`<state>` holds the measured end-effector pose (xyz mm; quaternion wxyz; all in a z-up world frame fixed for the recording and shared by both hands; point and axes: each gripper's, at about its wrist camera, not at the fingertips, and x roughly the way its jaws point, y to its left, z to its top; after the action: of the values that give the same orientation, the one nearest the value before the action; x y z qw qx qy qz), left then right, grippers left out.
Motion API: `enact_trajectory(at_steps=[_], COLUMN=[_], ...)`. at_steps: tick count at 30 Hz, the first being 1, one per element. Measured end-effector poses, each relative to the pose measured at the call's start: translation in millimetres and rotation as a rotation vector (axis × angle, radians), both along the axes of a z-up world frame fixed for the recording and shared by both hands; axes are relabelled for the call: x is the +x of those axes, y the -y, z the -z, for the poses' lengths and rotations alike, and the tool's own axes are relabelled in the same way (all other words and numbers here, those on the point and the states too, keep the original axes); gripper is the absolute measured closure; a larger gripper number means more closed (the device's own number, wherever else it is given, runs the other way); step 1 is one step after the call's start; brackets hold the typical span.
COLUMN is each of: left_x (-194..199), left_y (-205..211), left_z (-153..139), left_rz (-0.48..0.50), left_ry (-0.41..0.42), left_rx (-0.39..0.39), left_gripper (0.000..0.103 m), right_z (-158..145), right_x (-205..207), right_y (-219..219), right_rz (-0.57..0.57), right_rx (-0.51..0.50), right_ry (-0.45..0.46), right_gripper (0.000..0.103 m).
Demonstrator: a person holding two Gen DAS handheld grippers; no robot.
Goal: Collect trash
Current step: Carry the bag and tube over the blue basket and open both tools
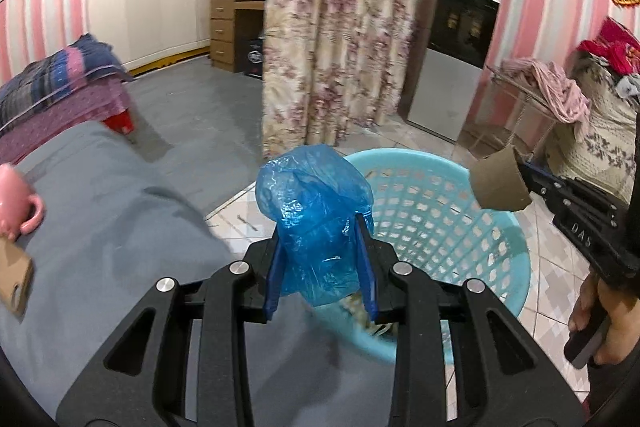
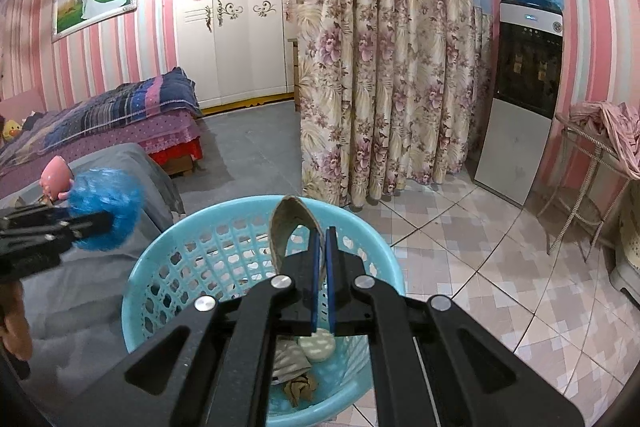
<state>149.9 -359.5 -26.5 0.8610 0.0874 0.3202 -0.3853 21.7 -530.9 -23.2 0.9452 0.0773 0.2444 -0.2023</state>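
- Fingers (image 1: 366, 259) of left gripper (image 1: 322, 239) clamp crumpled blue plastic bag (image 1: 316, 211); bag sits at near rim of light-blue basket (image 1: 500, 227), beside grey-covered surface (image 1: 100, 195)
- right gripper (image 2: 323, 239) fingers pressed together on flattened cardboard tube (image 2: 286, 227); tube held over basket interior
- basket bottom: scraps (image 2: 298, 383), pale round piece (image 2: 318, 345)
- farther: pink mug (image 1: 18, 203); floral curtain (image 2: 380, 87)

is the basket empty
No, the right wrist view shows trash at the bottom of the basket, including a crumpled brown scrap and a pale round piece.
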Motion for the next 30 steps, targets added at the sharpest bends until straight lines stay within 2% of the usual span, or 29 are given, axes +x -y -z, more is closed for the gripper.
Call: enact_trajectory(at_steps=[5,7,9,12,17,25,30], left_x=[-2,1,6,11,21,39,35], left_y=[32,39,44,42,25,-12,-29], left_z=[7,11,15,16,12,5,-6], left_rz=[0.043,0.034,0.021,-0.004,-0.061,-0.138,-0.159], left_ry=[0.038,0.041,0.036,0.051,0.072,0.062,0.078], left_rx=[0.025,0.037,0.052,0.060,0.066,0.057,0.047], left_gripper=[0.071,0.063,0.047,0.033,0.017,0.010,0.009], right_z=[6,9,11,15,19,23,27], right_x=[1,2,2,4,5,17,29], right_y=[3,3,4,3,0,-5,-4], right_rz=[0.012,0.015,0.018,0.019,0.023,0.033,0.051], right_rx=[-0.015,-0.016,-0.013,-0.011,-0.008,-0.006,0.018], right_ry=[-0.019,-0.027,-0.033,-0.041,-0.051,-0.073,-0.092], right_gripper=[0.100,0.100,0.100,0.100,0.100,0.100,0.097])
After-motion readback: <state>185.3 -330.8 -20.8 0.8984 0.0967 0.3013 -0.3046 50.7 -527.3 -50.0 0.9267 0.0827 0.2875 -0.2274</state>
